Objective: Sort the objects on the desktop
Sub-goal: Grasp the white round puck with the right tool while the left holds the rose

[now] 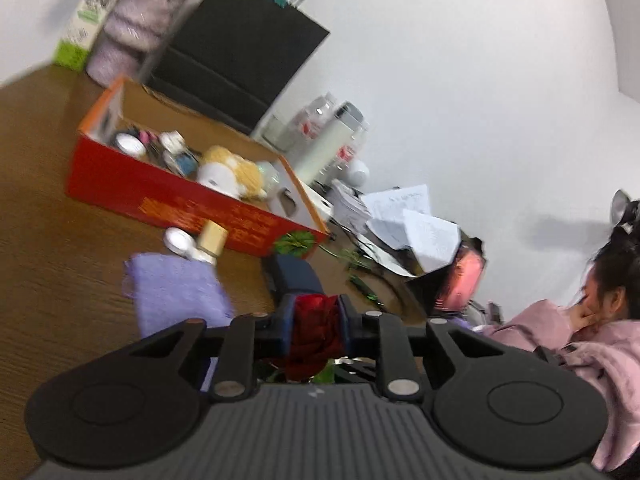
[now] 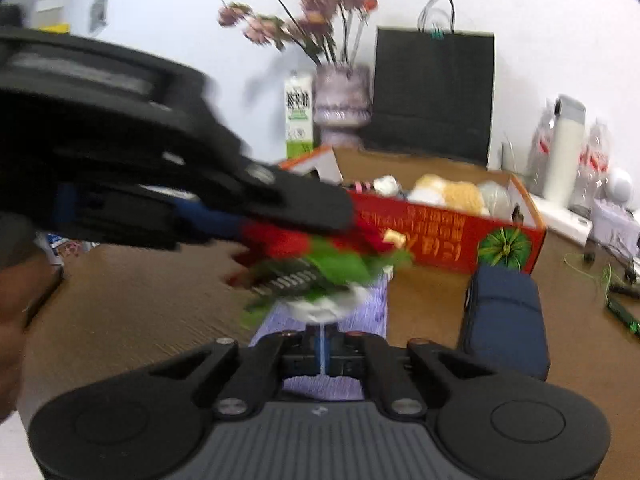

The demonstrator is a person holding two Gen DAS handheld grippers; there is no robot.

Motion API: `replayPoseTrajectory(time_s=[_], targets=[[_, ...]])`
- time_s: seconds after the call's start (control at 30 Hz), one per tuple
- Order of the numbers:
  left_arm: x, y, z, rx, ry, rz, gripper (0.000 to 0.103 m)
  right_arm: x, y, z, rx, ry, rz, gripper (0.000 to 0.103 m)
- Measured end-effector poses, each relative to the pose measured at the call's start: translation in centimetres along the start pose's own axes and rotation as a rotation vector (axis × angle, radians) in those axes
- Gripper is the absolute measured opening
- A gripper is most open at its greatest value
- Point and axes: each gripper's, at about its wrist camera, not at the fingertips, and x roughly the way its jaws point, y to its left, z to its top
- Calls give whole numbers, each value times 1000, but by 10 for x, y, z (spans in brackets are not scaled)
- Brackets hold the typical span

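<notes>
- Left gripper (image 1: 316, 312): jaws narrow, clamped on a red artificial rose bloom (image 1: 314, 332); green leaves just below it.
- Right-wrist view: same left gripper (image 2: 256, 232) reaches in from 9 o'clock, carrying the rose (image 2: 288, 240) with its green leaves above the table; heavy blur.
- Right gripper (image 2: 322, 344): jaws fully closed on a thin pale stem (image 2: 321, 350) that runs up to a white disc under the leaves.
- Lilac knitted cloth (image 1: 176, 292) lies flat on the brown wood-grain table (image 1: 48, 240), at 10 o'clock from the left gripper.
- Dark blue fabric pouch (image 2: 504, 320) on the table at 2 o'clock from the right gripper.
- Open red cardboard box (image 1: 180, 200) holding small items and a yellow-white plush toy (image 1: 236, 172) sits beyond the cloth, 11 o'clock.
- Black paper bag (image 2: 432, 92) and a vase of pink flowers (image 2: 340, 96) stand against the wall behind the box.
</notes>
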Motion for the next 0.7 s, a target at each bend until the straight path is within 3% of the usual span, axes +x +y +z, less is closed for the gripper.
replayPoseTrajectory(time_s=[0.17, 0.23, 0.33, 0.4, 0.47, 0.5, 0.57, 0.7], targets=[[-20, 41, -7, -97, -34, 69, 22, 16, 10, -10, 1, 86, -39, 4], [-24, 52, -12, -76, -35, 159, 22, 18, 11, -14, 16, 103, -48, 8], [-24, 63, -25, -58, -10, 224, 23, 12, 11, -19, 24, 93, -67, 22], [-24, 60, -35, 22, -8, 288, 26, 3, 12, -20, 30, 74, -82, 37], [-24, 48, -48, 132, -27, 334, 35, -4, 11, -19, 8, 59, -112, 49], [-24, 44, -53, 171, -35, 343, 37, -9, 13, -21, -8, 53, -126, 51], [-28, 44, -57, 169, -37, 298, 37, -16, 11, -22, 0, 54, -114, 51], [-34, 80, -48, -105, -24, 150, 29, -20, 26, -28, -16, 54, 23, 51]])
